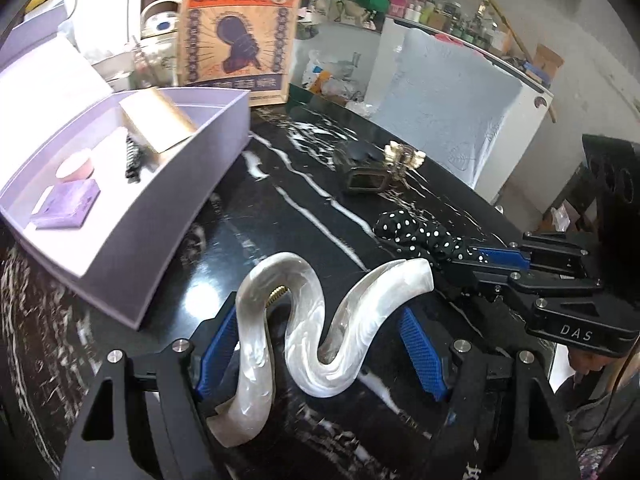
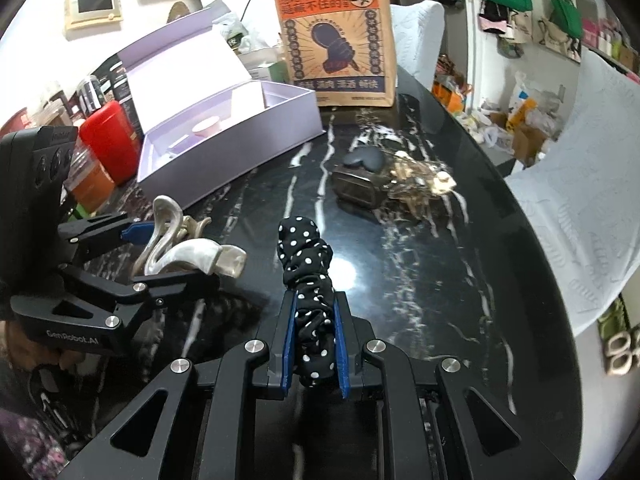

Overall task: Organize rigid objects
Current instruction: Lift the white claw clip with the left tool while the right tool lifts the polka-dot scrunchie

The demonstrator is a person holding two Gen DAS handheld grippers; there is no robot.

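We see left tongs (image 1: 320,344) half spread around pearly wavy hair claw (image 1: 304,320); only left pad (image 1: 218,350) touches claw, right pad apart. Right tongs (image 2: 316,344) pressed together, pinching polka-dot scrunchie (image 2: 308,280) over middle of black marble table (image 2: 440,280). Open lilac box (image 2: 240,140) near table's far left edge.

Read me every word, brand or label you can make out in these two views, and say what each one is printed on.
"DAS": on the right gripper, seen from the left wrist camera.
"GenRobot.AI": on the left gripper, seen from the right wrist camera.
"鲜": in a circle on the brown paper bag.
The bag's other Chinese print, on its orange banner and blue strip, is too blurred to read reliably.
Nothing else carries readable text.
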